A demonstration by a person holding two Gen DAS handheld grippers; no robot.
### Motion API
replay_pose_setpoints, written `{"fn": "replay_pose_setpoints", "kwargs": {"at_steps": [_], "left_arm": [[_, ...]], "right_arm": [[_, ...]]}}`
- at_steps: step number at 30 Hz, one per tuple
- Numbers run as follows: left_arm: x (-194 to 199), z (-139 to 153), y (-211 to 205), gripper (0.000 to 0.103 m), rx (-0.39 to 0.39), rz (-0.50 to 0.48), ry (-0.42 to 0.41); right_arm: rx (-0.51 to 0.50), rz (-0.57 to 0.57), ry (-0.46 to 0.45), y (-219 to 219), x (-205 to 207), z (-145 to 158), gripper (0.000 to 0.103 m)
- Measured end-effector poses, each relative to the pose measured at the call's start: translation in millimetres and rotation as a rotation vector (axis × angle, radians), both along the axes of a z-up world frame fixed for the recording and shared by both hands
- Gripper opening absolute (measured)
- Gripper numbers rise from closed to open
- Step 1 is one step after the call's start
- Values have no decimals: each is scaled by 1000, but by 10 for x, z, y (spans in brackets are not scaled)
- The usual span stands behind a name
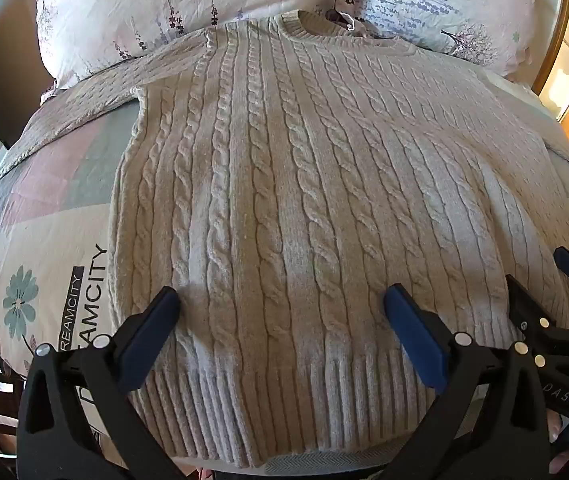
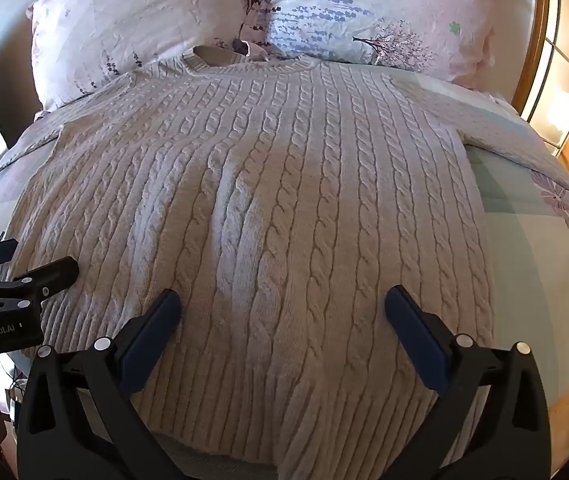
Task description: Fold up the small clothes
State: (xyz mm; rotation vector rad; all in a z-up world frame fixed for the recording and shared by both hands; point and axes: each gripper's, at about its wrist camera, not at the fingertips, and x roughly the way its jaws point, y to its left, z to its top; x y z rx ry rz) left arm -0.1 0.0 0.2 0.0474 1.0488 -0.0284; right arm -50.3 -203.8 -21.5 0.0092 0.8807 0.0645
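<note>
A cream cable-knit sweater (image 1: 284, 184) lies flat on the bed, front up, collar at the far end by the pillows, ribbed hem nearest me. It also shows in the right wrist view (image 2: 268, 208). Its sleeves spread out to both sides. My left gripper (image 1: 282, 300) is open and empty, hovering over the hem at the sweater's left half. My right gripper (image 2: 283, 300) is open and empty over the hem at the right half. The right gripper also shows at the right edge of the left wrist view (image 1: 540, 276), and the left gripper shows at the left edge of the right wrist view (image 2: 40, 258).
Two floral pillows (image 1: 188, 4) (image 2: 384, 12) lie at the head of the bed behind the collar. A patterned sheet with "DREAMCITY" print (image 1: 56, 240) covers the bed. A wooden door or frame (image 2: 564, 92) stands at the right.
</note>
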Motion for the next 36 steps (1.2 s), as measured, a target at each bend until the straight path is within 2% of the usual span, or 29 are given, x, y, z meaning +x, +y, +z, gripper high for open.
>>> {"fn": "replay_pose_setpoints", "kwargs": {"at_steps": [36], "left_arm": [[-1, 2, -1, 101, 2, 0, -5]], "right_arm": [[-3, 0, 4, -5, -10, 1, 102]]}}
